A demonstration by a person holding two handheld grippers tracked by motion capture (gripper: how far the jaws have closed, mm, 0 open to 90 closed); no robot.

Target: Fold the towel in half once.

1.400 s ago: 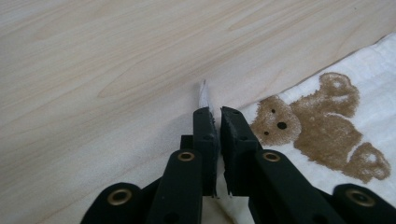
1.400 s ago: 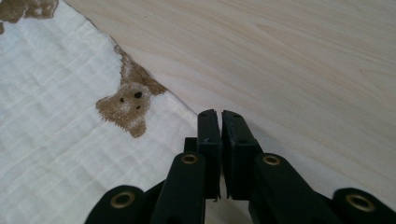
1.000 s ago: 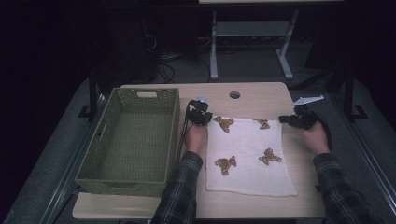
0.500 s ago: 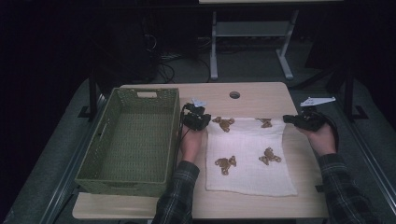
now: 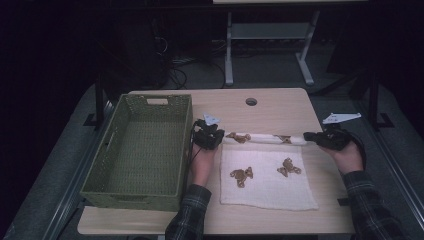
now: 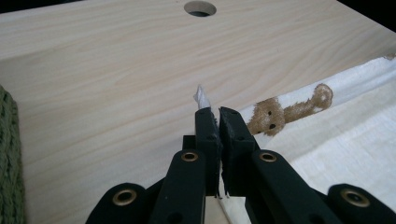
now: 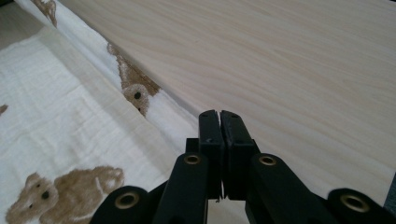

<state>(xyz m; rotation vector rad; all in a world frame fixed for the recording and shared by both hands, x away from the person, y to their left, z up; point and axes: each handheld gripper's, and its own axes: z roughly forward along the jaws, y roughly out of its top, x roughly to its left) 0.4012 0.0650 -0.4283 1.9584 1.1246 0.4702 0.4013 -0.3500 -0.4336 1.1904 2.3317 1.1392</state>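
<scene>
Both grippers' jaws pinch the far corners of the teddy-print cloth [image 5: 267, 182], lifting that edge.

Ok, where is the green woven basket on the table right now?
In the high view the green woven basket stands on the left part of the table, just left of the left claw and the teddy-bear cloth.

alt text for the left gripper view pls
The left gripper, jaws shut, pinches a corner of a white bear-print cloth on a pale wood table. A round hole sits at the table's far edge; a green basket edges in at left.
</scene>
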